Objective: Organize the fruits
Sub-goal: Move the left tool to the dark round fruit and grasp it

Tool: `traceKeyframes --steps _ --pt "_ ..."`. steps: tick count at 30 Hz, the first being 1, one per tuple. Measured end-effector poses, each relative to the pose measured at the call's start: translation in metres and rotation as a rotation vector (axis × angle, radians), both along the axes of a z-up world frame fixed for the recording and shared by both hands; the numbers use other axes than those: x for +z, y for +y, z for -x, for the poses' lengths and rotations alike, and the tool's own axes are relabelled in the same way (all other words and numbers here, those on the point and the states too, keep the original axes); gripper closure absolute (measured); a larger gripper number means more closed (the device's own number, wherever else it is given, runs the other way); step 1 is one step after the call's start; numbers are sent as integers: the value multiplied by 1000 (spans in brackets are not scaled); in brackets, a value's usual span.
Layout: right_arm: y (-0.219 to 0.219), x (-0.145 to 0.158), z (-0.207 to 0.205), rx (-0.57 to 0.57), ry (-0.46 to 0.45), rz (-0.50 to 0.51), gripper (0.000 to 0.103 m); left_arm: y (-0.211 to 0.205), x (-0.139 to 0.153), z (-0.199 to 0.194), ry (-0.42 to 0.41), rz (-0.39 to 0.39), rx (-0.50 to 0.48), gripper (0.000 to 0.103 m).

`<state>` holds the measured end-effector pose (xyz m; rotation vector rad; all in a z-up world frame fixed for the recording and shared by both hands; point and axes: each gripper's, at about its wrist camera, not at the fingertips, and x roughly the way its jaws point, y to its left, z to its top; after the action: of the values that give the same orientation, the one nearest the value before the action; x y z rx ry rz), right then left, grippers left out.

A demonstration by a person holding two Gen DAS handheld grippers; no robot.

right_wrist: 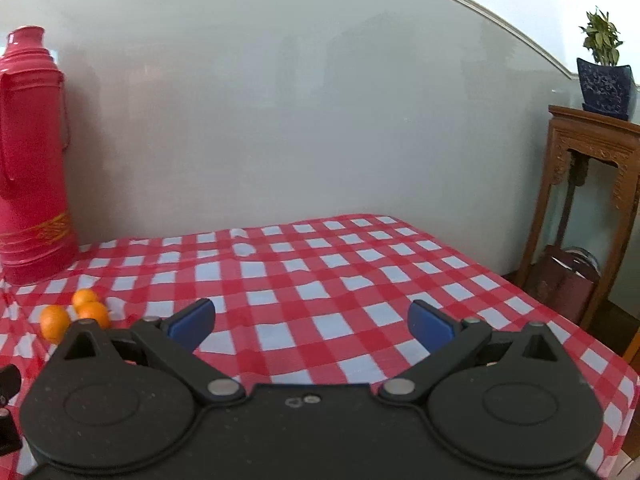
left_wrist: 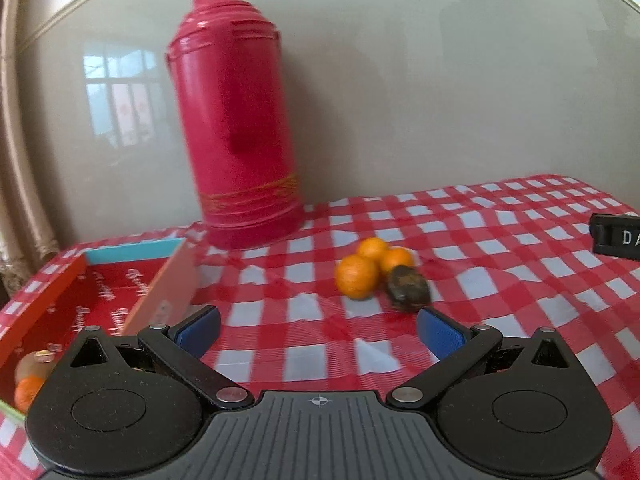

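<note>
Three small oranges (left_wrist: 357, 276) cluster on the red checked tablecloth (left_wrist: 500, 264), with a dark brown fruit (left_wrist: 408, 289) touching them on the right. My left gripper (left_wrist: 318, 330) hangs open just in front of this cluster, nothing between its blue pads. At the left stands an open red box (left_wrist: 60, 300) holding an orange (left_wrist: 26, 392) and a brownish fruit (left_wrist: 32, 364). In the right wrist view the same oranges (right_wrist: 90, 312) lie at the far left. My right gripper (right_wrist: 312, 322) is open over bare cloth, well to their right.
A tall red thermos (left_wrist: 236, 120) stands at the back by the wall, also the thermos (right_wrist: 32, 160) at the left of the right wrist view. The table's right edge (right_wrist: 580, 344) drops off beside a carved wooden stand (right_wrist: 592, 200) with a potted plant (right_wrist: 604, 76).
</note>
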<state>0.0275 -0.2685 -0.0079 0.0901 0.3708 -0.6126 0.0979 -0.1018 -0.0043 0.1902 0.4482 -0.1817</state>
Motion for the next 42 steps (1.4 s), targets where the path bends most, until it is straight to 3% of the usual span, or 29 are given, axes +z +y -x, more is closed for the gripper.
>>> traceKeyframes --steps 11,12,14,21,25,28,37,42 --pt "-14 2 2 4 -24 -43 6 -48 -4 -35 75 34 -61 0" --pt "-14 2 2 9 -29 -50 6 -50 -6 -37 81 42 -61 2" --pt "-14 3 2 20 -36 -54 6 -54 -10 -42 108 58 -72 22" --pt "-12 6 3 36 -59 -56 6 -54 -29 -61 185 120 -50 23" --pt "-18 7 4 -46 -66 -44 6 -57 -32 -66 200 126 -56 37" --pt "-24 5 4 -90 -47 -46 6 -63 -33 -67 192 114 -55 37" --pt "-30 2 5 -92 -28 -67 6 -68 -32 -72 212 135 -57 62" --pt "-33 1 4 -90 -24 -85 6 -69 -33 -72 208 136 -53 64"
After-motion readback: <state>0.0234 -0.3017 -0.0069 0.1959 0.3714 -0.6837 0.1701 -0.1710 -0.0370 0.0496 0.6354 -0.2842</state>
